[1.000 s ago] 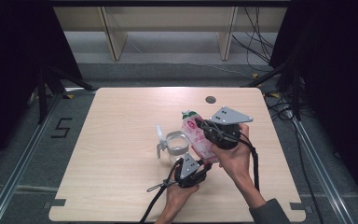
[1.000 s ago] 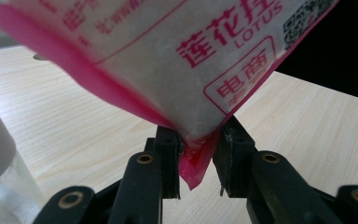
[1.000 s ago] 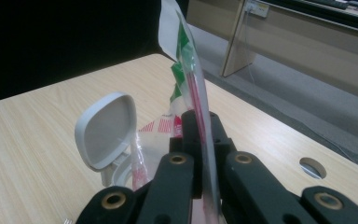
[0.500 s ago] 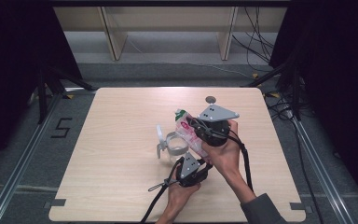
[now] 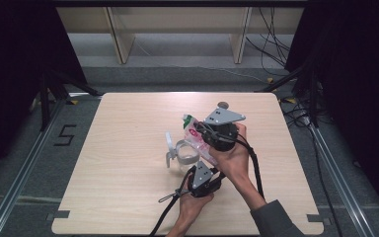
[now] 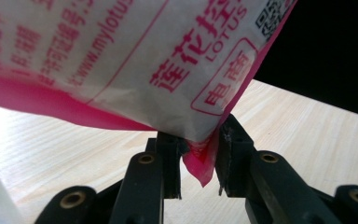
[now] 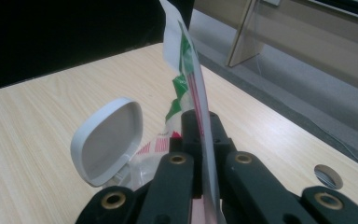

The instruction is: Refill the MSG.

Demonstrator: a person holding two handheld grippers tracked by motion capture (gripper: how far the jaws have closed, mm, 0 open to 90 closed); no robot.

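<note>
A pink and white printed packet hangs tilted over the middle of the table, held at two places. My right gripper is shut on its thin green and white top edge, jaws tight on the film. Below it, my left gripper is shut on the packet's pink bottom corner, and the printed side looms just above its jaws. A clear jar with its white flip lid swung open stands just left of the packet. That lid also appears beside the right jaws.
A small round grey disc lies near the table's far edge, also seen at right. The light wooden table has bare room on the left and right. Cables trail from both grippers to the near edge. Shelf legs stand beyond the table.
My right gripper has carried the packet's top a little to the left, toward the jar. The left gripper has stayed put on the bottom corner.
</note>
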